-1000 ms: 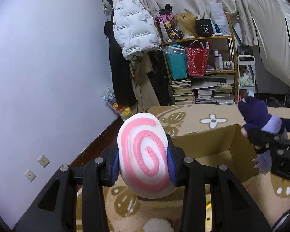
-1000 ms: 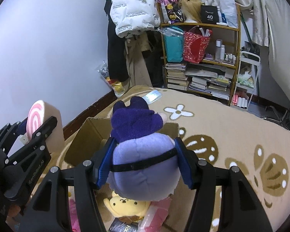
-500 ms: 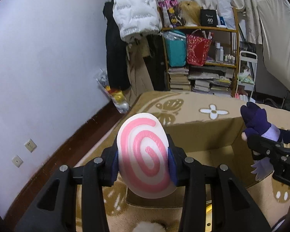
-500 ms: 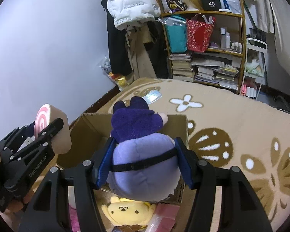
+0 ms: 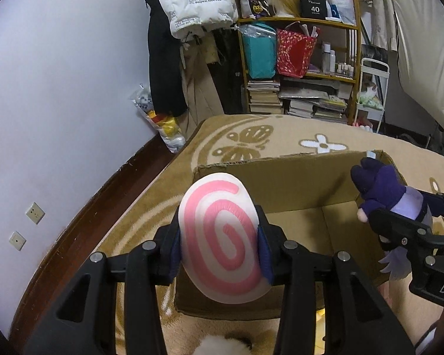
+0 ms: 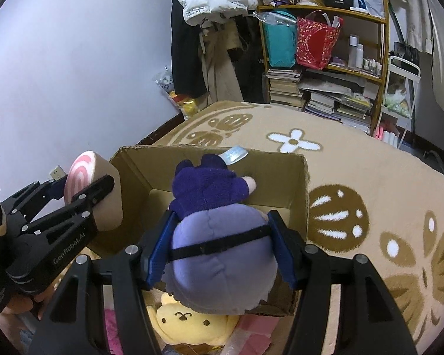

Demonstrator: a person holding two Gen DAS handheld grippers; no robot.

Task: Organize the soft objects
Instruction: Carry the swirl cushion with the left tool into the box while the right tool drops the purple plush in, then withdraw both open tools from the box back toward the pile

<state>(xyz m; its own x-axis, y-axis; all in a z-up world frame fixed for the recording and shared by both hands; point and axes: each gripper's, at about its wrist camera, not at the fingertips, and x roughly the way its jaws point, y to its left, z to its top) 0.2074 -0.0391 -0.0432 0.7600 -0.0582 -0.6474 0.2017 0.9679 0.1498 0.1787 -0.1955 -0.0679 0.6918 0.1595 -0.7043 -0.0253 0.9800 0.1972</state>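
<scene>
My left gripper (image 5: 220, 244) is shut on a roll-shaped cushion with a pink-and-white spiral end (image 5: 222, 236), held above the near left corner of an open cardboard box (image 5: 281, 174). The cushion also shows in the right wrist view (image 6: 83, 174). My right gripper (image 6: 222, 251) is shut on a purple plush toy (image 6: 219, 245) with a dark purple hood, held over the box (image 6: 299, 195). The plush shows at the right of the left wrist view (image 5: 390, 195). The box interior looks bare where visible.
The box sits on a tan rug with brown and white flower shapes (image 6: 355, 177). A yellow plush (image 6: 186, 322) and pink items (image 6: 251, 334) lie in front of the box. A shelf with books and bags (image 5: 299, 68) and hanging coats (image 5: 192, 9) stand behind.
Both grippers have tilted downward and moved toward the box, each still holding its toy. The box now fills more of both views.
</scene>
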